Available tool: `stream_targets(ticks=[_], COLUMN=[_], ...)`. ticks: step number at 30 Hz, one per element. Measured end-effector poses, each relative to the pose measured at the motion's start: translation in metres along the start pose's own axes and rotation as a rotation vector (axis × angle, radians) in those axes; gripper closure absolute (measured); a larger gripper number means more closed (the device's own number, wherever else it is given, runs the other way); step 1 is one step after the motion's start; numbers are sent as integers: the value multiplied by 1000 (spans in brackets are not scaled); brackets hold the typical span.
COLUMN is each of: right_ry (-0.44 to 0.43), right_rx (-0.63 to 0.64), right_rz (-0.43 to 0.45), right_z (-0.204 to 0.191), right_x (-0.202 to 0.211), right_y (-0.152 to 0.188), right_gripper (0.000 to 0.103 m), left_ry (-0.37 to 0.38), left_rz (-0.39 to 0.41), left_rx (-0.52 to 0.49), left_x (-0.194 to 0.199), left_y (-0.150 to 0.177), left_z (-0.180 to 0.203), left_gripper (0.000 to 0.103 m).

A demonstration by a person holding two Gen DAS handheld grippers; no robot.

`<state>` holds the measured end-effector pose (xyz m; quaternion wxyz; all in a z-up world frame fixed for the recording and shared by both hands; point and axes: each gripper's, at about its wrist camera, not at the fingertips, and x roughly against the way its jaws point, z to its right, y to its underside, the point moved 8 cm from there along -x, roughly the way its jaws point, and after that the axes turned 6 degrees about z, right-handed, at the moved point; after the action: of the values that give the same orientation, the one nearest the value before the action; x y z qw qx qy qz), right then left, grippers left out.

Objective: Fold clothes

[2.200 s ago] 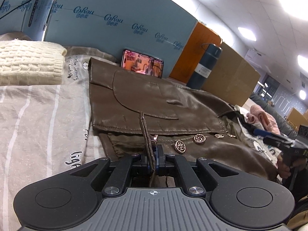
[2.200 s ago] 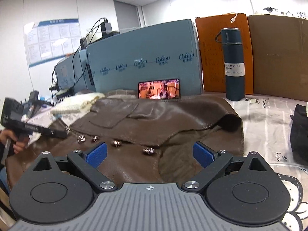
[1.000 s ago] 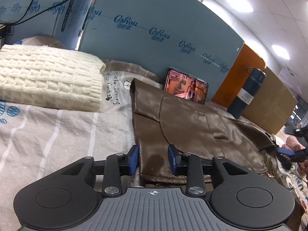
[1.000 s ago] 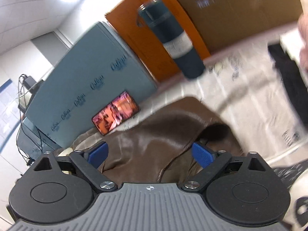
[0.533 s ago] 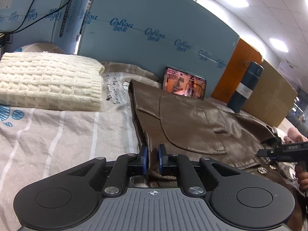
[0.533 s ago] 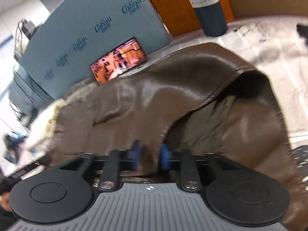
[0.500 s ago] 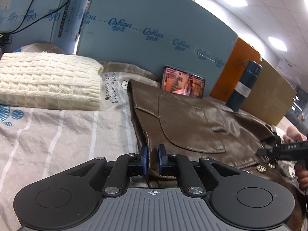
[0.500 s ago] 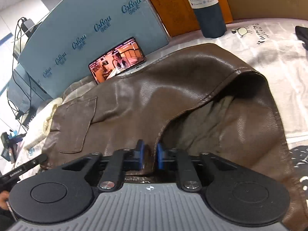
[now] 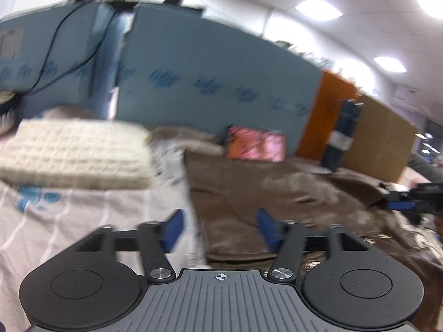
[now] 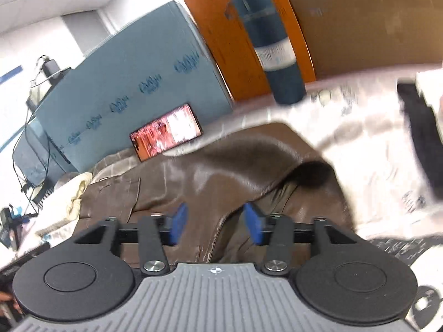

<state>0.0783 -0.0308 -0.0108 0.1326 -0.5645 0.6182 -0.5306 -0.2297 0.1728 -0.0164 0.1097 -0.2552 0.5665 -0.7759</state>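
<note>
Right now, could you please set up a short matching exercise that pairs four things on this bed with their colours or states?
Things:
1. leather jacket
2. knitted sweater
3. vacuum bottle
4. phone

Descriptions:
A. dark blue, standing upright
B. cream, folded
C. brown, spread out on the bedsheet
D. screen lit, propped against the blue board

Pairs: 1-C, 2-B, 3-A, 4-D
</note>
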Motion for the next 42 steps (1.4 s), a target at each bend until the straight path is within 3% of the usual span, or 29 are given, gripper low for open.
stream_targets(ticks=[3, 5, 16, 22, 25, 31, 42], right_ry=[-2, -9, -66, -119, -142, -240, -342], right_rx=[116, 176, 217, 306, 423, 679, 887], right_rz=[41, 59, 145, 234, 250, 124, -34], right_z=[-9, -15, -30, -36, -39, -43, -58], right_x=[14, 21, 77, 122, 139, 158, 145], right_y=[3, 8, 10, 22, 38, 90, 147], right_gripper=[25, 19, 11, 2, 0, 0, 0], left_ry=[90, 126, 212, 255, 311, 408, 523], left_rz=[67, 101, 189, 127, 91, -25, -124], left_rx=[-60, -94, -153, -302, -287, -363, -457], left_x=[17, 27, 63, 86, 98, 116, 121], left_y=[-5, -6, -4, 17, 30, 61, 86], left_z=[21, 31, 69, 89, 93, 104, 131], left_gripper=[20, 15, 12, 2, 0, 0, 0])
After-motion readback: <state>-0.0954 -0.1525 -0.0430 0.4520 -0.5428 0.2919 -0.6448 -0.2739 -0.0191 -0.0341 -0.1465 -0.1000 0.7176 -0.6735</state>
